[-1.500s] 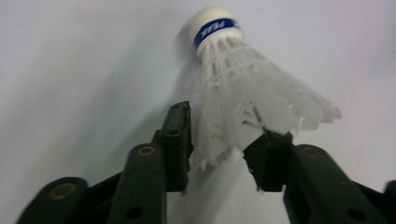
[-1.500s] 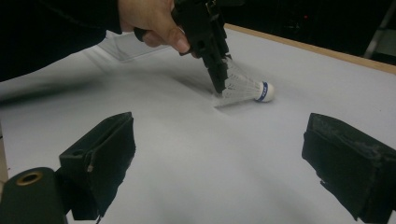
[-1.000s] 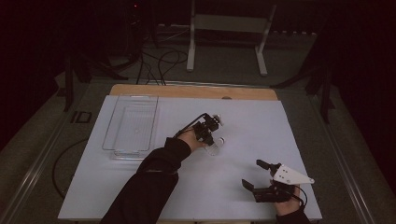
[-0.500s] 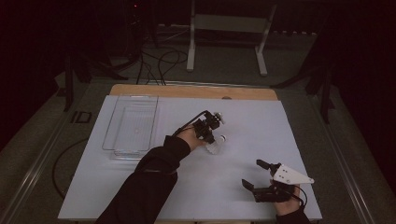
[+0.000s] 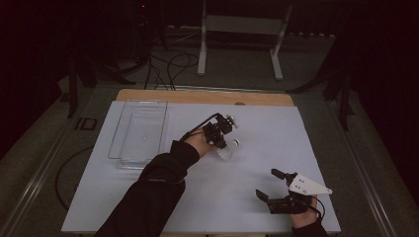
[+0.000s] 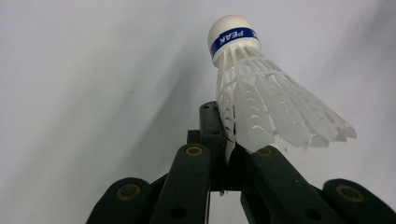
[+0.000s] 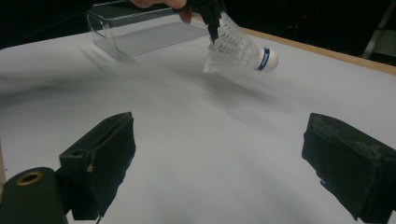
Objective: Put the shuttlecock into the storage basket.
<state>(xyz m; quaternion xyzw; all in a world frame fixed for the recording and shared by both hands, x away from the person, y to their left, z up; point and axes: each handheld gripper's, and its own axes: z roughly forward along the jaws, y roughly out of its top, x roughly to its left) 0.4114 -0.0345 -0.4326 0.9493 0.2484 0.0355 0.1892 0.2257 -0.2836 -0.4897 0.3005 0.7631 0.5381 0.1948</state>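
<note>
- Left gripper (image 5: 223, 143): a black two-jaw tool held in the person's left hand (image 5: 197, 142), its jaws pinched together on the skirt edge of a white plastic shuttlecock with a round white cork tip and a blue band (image 6: 261, 88).
- In the left gripper view the shuttlecock points away from the jaws, cork tip farthest out, skirt flaring back toward the jaw tips; the blue band reads "PEAK".
- In the right gripper view the same shuttlecock (image 7: 243, 53) hangs from the left gripper's jaws just above the white table sheet (image 7: 196, 140), its axis nearly level, with a soft shadow beneath it.
- Right gripper (image 5: 274, 186): a black two-jaw tool with a grey three-cornered plate on top, low over the sheet, jaws spread wide with nothing between them; the shuttlecock lies ahead of it, well apart.
- Clear plastic rectangular tray (image 5: 141, 131): rests on the sheet beyond the left gripper's far side from the right gripper, near but apart from it.
- Pale wooden table edge (image 5: 207, 96): shows past the sheet, ahead of both grippers.
- Dark sleeve (image 5: 148, 197): covers the left forearm behind the left gripper.
</note>
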